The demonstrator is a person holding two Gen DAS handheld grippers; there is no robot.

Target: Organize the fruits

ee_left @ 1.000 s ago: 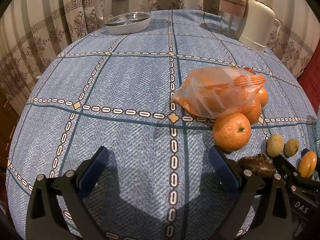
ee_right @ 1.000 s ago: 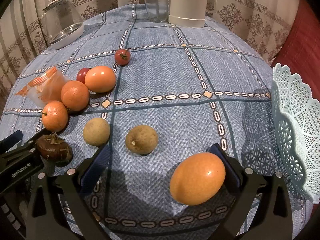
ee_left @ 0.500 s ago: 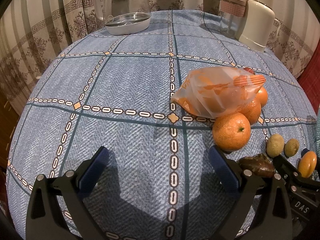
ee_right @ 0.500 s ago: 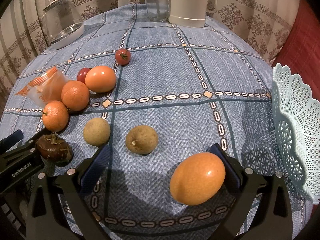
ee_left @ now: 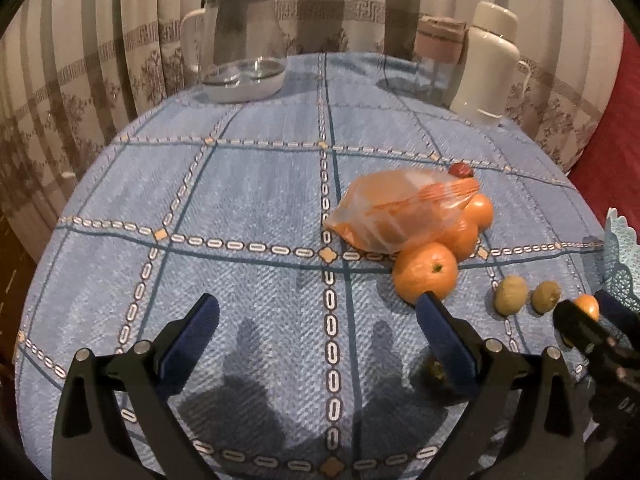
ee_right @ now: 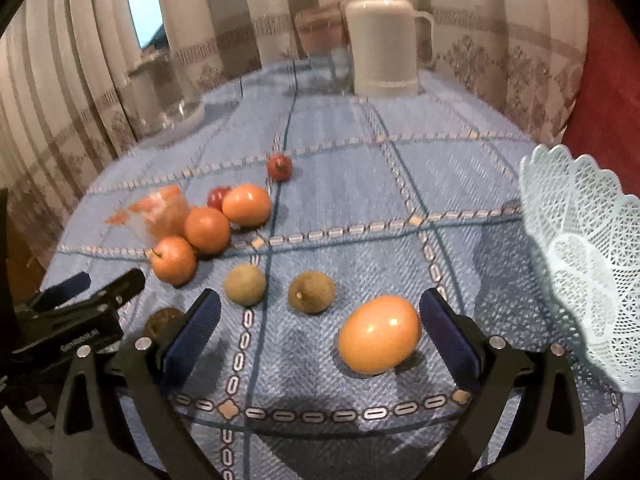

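Observation:
My right gripper is open, its jaws wide on either side of a large orange-yellow fruit that lies on the blue cloth close to the right finger. Two brown-green round fruits lie just beyond. Oranges and small red fruits cluster at the left by a plastic bag. A pale lattice basket stands at the right. My left gripper is open and empty over bare cloth, with an orange by its right finger and the bag beyond.
A glass jug, a white flask and a lidded cup stand at the table's far edge before curtains. A dark fruit lies partly hidden behind my right gripper's left finger. The other gripper shows at the left wrist view's right edge.
Both grippers have risen and tilted up, so the views now show more curtain and the fruits lie lower. The dark fruit has slipped behind the fingers. Both stay open.

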